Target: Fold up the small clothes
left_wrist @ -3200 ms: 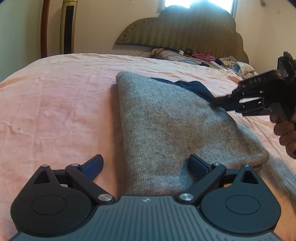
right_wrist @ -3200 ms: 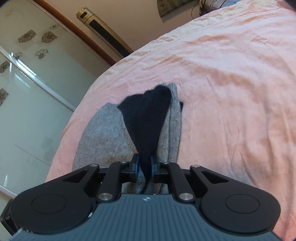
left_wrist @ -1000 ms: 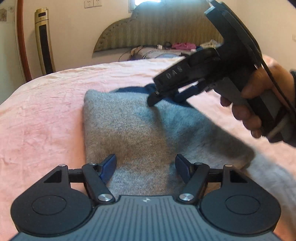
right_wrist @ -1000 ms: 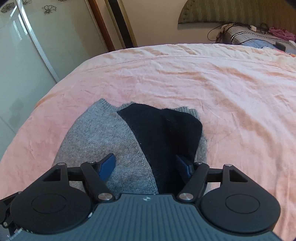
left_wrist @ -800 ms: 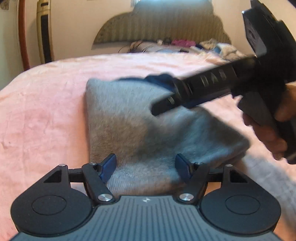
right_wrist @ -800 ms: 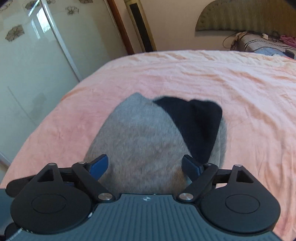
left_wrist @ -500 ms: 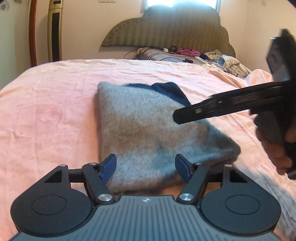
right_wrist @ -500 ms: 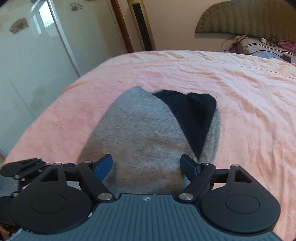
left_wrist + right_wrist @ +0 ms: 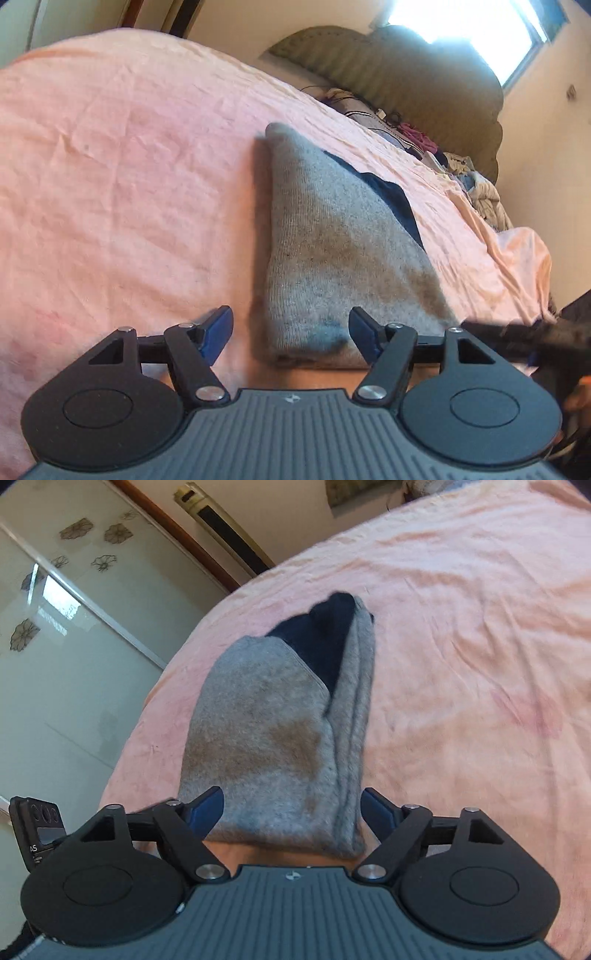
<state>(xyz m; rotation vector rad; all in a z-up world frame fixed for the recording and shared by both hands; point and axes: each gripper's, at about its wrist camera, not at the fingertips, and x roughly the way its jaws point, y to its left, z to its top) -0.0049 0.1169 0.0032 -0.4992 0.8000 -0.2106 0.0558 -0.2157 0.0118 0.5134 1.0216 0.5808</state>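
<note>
Right wrist: folded grey garment [image 9: 273, 738], navy inside; both grippers spread, empty.

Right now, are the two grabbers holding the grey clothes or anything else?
Nothing is held. The left gripper and right gripper both stand open at the near end of the folded grey garment, pads not pressing it.
</note>
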